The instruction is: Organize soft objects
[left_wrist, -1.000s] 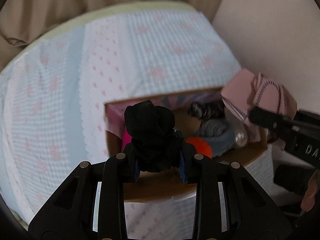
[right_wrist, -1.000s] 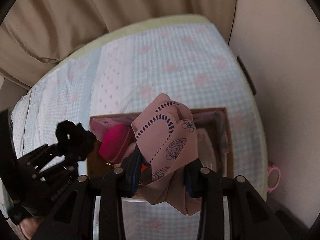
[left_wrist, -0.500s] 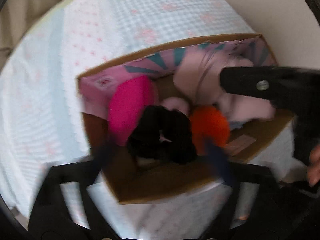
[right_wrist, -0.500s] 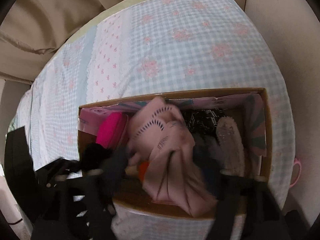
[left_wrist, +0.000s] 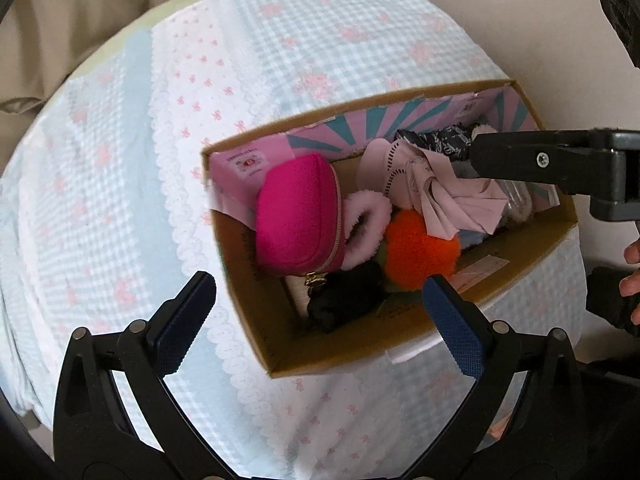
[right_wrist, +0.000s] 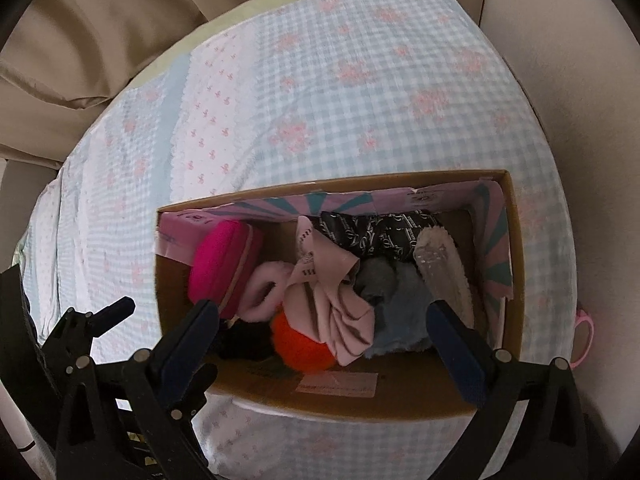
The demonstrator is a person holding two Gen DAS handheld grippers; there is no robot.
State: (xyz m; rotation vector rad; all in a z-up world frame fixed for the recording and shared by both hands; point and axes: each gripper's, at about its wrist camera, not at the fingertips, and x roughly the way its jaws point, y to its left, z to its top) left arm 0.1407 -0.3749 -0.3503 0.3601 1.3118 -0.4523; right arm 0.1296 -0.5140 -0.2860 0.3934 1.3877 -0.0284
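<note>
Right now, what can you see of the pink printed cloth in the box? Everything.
The pink printed cloth lies crumpled in the middle of the cardboard box, free of both open grippers. It looks like thin woven fabric, pale pink with dark dashed lines and small motifs, bunched into folds. Its lower end drapes over the orange pompom; the fluffy pink loop sits at its left, grey-blue fleece at its right.
</note>
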